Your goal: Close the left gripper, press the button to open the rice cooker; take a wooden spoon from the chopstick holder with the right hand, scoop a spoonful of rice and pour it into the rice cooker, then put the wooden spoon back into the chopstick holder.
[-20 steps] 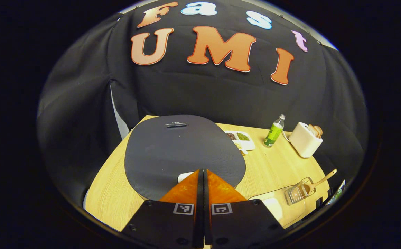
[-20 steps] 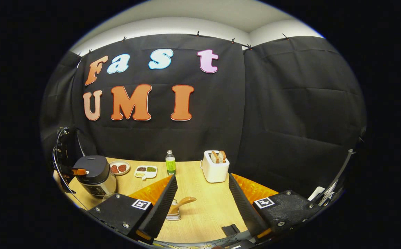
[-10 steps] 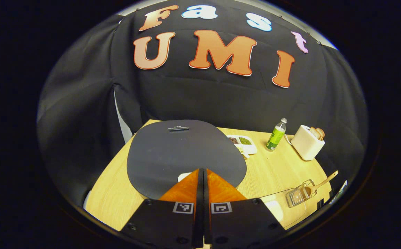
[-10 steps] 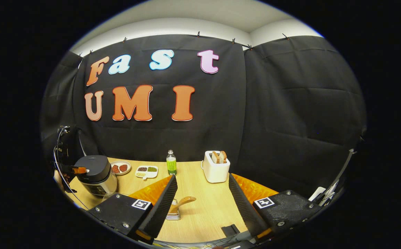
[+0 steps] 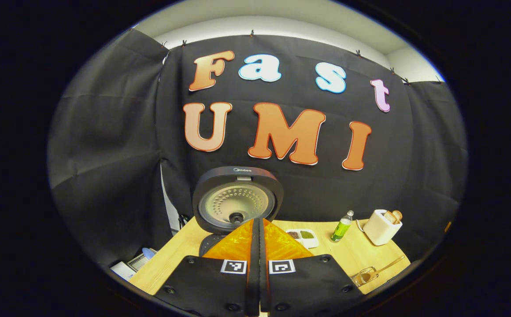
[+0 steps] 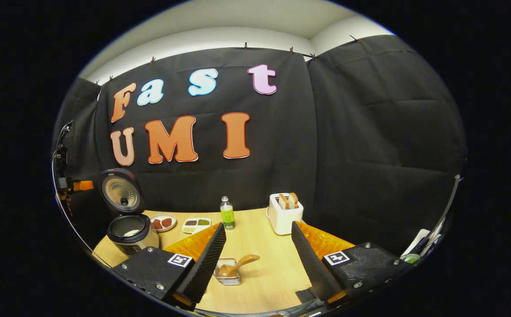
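On the tabletop (image 6: pixel 273 259), the rice cooker (image 6: pixel 127 211) is standing open; left tongs (image 5: pixel 257 229) pressed together, empty; right tongs (image 6: pixel 257 246) spread wide, empty, risking toppling the chopstick holder (image 6: pixel 228 273) while grabbing the wooden spoon (image 6: pixel 238 265).

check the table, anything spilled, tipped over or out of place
Nothing stands out. The rice cooker stands upright with its lid open, the wooden spoon rests in its holder, and the bottle and toaster are upright.

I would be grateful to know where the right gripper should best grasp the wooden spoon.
Probably the light wooden spoon is best gripped on its free handle, which slants up and right out of the clear chopstick holder. The open right gripper would come from above, straddling it.
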`<action>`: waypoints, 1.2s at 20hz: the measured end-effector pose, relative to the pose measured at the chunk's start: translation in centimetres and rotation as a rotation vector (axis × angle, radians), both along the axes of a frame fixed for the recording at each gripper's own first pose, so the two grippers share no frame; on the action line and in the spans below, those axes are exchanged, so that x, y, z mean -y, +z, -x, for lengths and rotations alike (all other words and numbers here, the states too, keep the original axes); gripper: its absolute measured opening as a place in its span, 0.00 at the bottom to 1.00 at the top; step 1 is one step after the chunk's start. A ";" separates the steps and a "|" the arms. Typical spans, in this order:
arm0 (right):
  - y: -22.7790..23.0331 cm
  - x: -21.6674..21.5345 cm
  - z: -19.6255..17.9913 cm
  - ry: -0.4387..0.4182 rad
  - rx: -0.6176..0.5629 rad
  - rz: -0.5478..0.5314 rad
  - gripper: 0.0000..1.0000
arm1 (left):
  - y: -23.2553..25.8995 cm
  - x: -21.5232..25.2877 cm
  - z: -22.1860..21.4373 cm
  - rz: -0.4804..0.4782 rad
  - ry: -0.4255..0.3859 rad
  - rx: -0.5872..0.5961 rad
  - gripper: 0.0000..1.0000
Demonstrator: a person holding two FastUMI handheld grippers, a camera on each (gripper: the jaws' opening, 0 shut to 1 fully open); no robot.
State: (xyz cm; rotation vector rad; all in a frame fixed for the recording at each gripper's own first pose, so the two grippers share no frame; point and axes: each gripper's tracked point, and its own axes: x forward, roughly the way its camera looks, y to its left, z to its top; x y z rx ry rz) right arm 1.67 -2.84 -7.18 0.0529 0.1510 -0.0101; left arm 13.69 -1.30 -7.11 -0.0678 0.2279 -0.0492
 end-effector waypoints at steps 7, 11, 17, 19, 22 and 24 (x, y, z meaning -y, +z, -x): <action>-5.4 -0.2 -3.2 0.035 -0.059 -0.134 0.93 | 2.3 -2.4 3.8 -0.039 0.060 0.039 0.13; -10.3 -0.2 -6.3 0.041 -0.107 -0.226 0.93 | 2.4 -4.1 6.2 -0.070 0.111 0.043 0.47; -17.2 -0.2 -9.6 0.015 -0.200 -0.482 0.94 | 3.6 -6.8 9.8 -0.067 0.182 0.049 0.81; -19.0 -0.6 -9.7 0.017 -0.231 -0.546 0.95 | 4.3 -7.9 10.9 -0.064 0.225 0.063 0.98; -21.7 -1.3 -10.2 0.023 -0.276 -0.623 0.95 | 4.3 -8.9 12.2 -0.069 0.276 0.067 0.99; -22.9 -2.2 -10.5 0.038 -0.310 -0.652 0.93 | 4.0 -9.4 12.6 -0.091 0.301 0.057 1.00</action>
